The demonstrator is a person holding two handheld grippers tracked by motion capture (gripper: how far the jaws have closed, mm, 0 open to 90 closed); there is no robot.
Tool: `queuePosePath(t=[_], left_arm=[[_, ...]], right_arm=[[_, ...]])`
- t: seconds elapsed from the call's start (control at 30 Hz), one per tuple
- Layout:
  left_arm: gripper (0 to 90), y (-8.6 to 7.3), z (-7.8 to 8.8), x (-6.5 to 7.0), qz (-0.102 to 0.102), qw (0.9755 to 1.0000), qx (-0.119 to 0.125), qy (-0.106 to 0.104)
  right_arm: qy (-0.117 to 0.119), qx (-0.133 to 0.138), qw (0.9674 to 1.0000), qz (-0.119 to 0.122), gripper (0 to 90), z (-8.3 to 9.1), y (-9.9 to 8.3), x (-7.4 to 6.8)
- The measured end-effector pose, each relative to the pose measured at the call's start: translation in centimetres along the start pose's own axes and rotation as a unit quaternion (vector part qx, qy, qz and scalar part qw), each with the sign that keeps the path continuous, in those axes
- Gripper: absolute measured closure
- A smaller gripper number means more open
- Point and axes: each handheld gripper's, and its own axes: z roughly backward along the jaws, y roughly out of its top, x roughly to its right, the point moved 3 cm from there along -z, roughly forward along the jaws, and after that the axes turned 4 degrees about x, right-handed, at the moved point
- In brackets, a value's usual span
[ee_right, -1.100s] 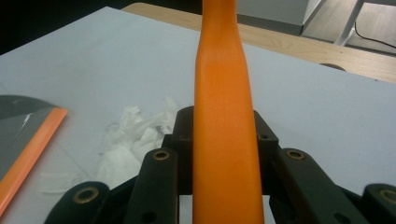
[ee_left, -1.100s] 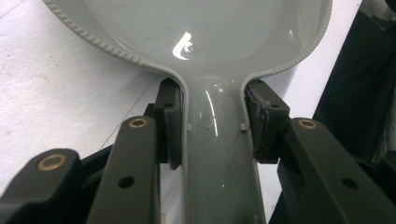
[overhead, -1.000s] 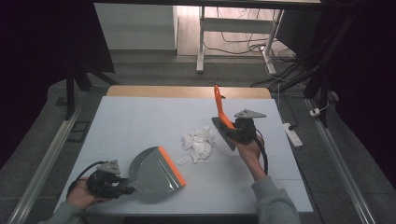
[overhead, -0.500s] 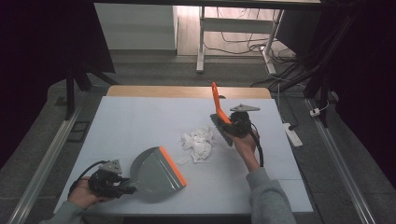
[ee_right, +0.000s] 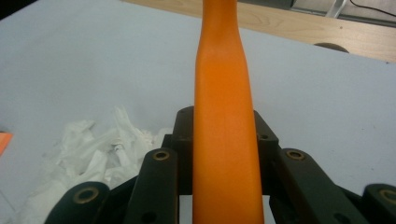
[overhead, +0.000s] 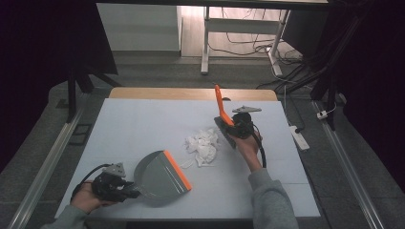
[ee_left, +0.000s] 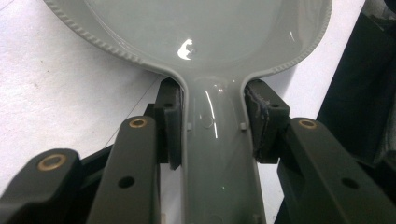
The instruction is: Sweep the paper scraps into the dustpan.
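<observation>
The left gripper (overhead: 125, 190) clamped the grey dustpan (overhead: 160, 173) by its handle, flat on the worktop (overhead: 143, 124). The right gripper (overhead: 235, 128) gripped the orange brush (overhead: 220, 109) just beside the crumpled paper (overhead: 203, 145). Nothing was swept in yet; all the sweeping remained.

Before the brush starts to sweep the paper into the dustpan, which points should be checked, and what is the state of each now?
1. Left tongs closed on the dustpan handle: ok.
2. Right tongs closed on the brush handle: ok.
3. Dustpan's orange lip faces the crumpled paper: ok.
4. Lip pressed flat on the table: cannot tell.
5. Brush on the far side of the paper from the dustpan: ok.
6. Bristles touching the table: cannot tell.
</observation>
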Motion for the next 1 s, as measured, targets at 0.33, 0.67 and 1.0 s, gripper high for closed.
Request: queuePosePath(t=[0.33, 0.67, 1.0], left_arm=[[61.4, 0.1, -0.1, 0.0, 0.002, 1.0000, 0.000, 0.000], [61.4, 0.2, -0.2, 0.0, 0.003, 1.0000, 0.001, -0.001], [61.5, 0.5, -0.5, 0.0, 0.007, 1.0000, 0.001, -0.001]], right_arm=[[0.005, -0.024, 0.9996, 0.014, 70.5, -2.0, -0.1, -1.0], [0.018, -0.037, 0.9989, 0.025, 70.5, -3.2, -0.5, -2.5], [0.042, -0.044, 0.9975, 0.037, 70.5, -3.4, -1.0, -5.2]])
